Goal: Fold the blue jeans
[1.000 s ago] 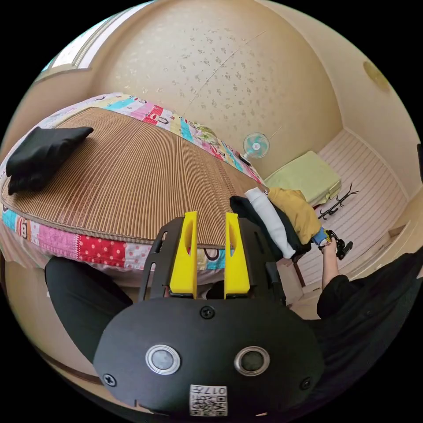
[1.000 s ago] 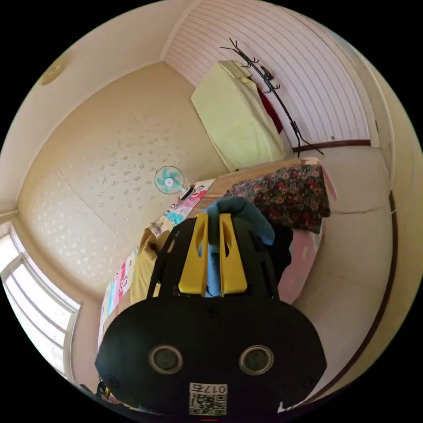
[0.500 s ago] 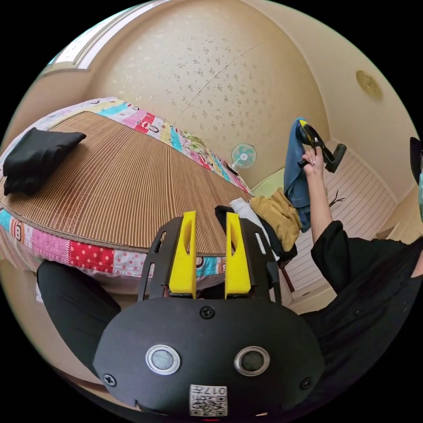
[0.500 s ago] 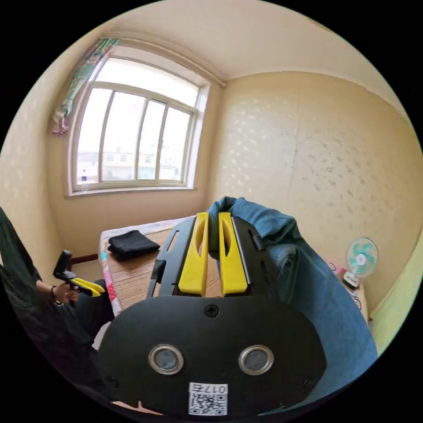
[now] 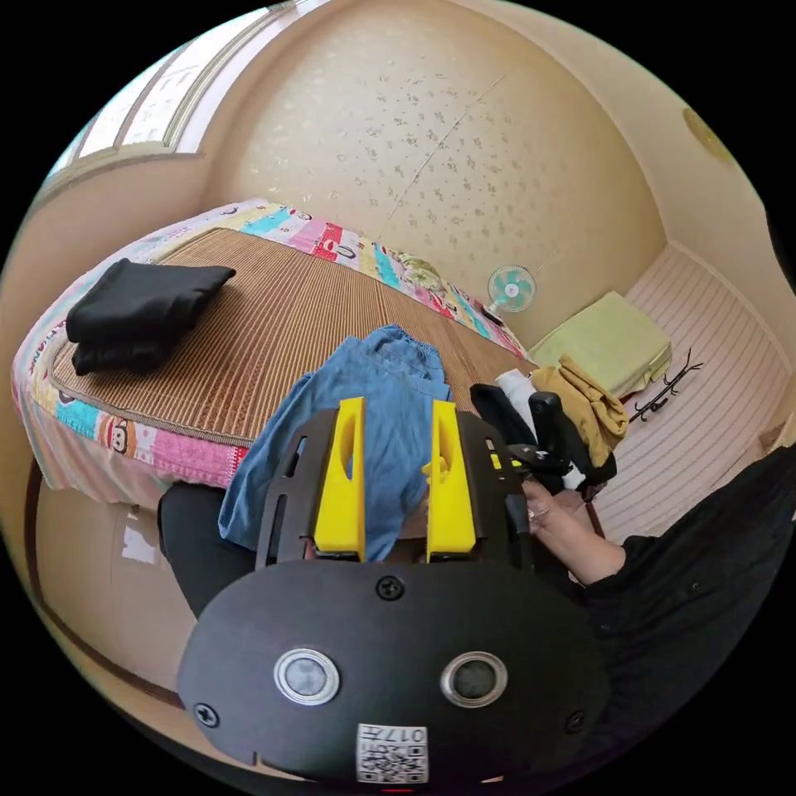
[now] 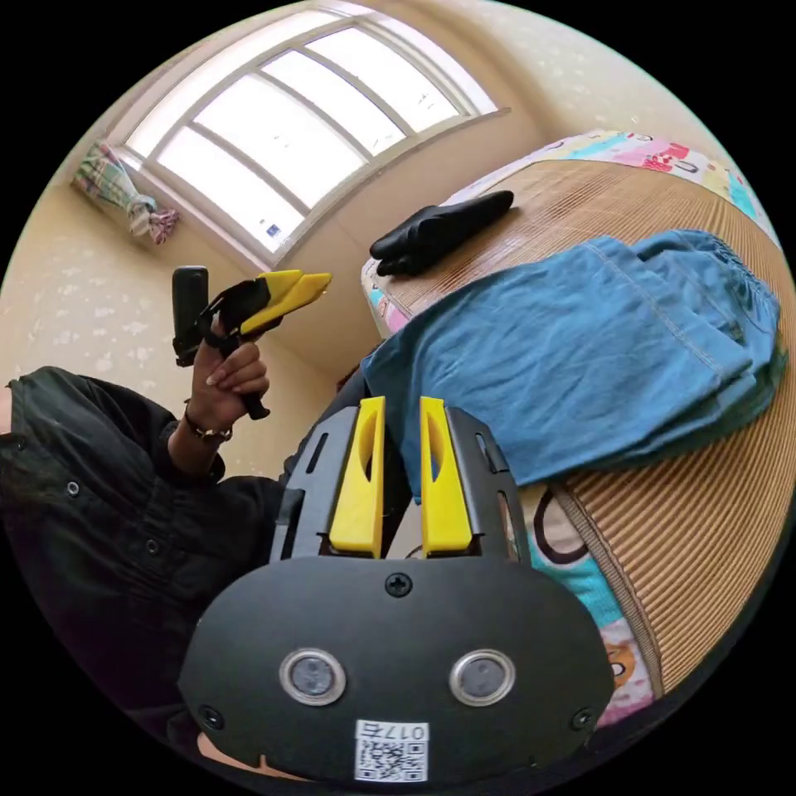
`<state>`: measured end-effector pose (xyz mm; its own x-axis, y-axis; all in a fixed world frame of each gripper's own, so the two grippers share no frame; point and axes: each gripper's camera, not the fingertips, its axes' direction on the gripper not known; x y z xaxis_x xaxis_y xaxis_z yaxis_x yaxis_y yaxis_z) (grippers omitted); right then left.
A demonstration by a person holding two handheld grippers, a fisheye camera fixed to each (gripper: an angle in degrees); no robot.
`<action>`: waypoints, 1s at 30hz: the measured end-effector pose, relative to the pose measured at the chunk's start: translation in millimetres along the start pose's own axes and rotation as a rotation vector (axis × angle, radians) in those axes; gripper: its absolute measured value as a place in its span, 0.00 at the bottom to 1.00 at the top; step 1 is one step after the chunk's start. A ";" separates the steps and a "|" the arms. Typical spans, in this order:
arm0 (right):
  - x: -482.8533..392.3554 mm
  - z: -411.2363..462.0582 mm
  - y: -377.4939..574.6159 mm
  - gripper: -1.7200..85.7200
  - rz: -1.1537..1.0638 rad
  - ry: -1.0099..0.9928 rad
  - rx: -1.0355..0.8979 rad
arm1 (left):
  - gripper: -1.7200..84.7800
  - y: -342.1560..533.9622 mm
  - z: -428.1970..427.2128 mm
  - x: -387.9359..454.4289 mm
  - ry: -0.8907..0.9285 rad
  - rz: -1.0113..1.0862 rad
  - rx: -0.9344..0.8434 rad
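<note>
The blue jeans (image 5: 373, 406) lie crumpled on the bed's woven mat (image 5: 274, 323), one end hanging over the near edge. My left gripper (image 5: 396, 408) hovers above them, open, nothing between its jaws. In the right gripper view the jeans (image 6: 597, 348) spread across the mat (image 6: 713, 514). My right gripper (image 6: 401, 405) sits at their hanging edge, jaws a narrow gap apart, with no cloth wrapped over the tips. A hand holds the left gripper (image 6: 319, 282) raised to the left. The right gripper's black handle (image 5: 554, 427) shows beside the jeans.
A folded black garment (image 5: 137, 311) rests at the mat's far corner. A pile of yellow, white and black clothes (image 5: 580, 398) lies past the bed's right end. A small fan (image 5: 512, 286) stands by the wall, a window (image 6: 290, 141) behind.
The right gripper swung the jeans off the pile, up through the air and down onto the mat. Its jaw gap is now wider. The left gripper stayed open and shifted slightly.
</note>
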<state>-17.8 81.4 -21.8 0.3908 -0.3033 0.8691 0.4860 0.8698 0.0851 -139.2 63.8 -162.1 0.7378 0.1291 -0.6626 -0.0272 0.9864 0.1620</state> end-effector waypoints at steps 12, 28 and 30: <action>26.8 -120.9 89.6 0.10 0.247 0.179 0.210 | 0.17 -138.6 279.6 85.5 0.124 0.267 -0.380; 44.0 -149.3 105.2 0.14 0.360 0.516 0.291 | 0.03 -128.0 233.5 10.6 0.436 -0.062 -0.155; 69.1 -150.5 88.4 0.15 0.409 0.533 0.339 | 0.02 -128.5 186.4 15.2 0.405 0.014 -0.100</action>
<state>169.8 78.7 -27.6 0.8557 -0.0027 0.5174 -0.0128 0.9996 0.0264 1.2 -80.0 -56.7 0.4122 0.1529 -0.8982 -0.1153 0.9866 0.1150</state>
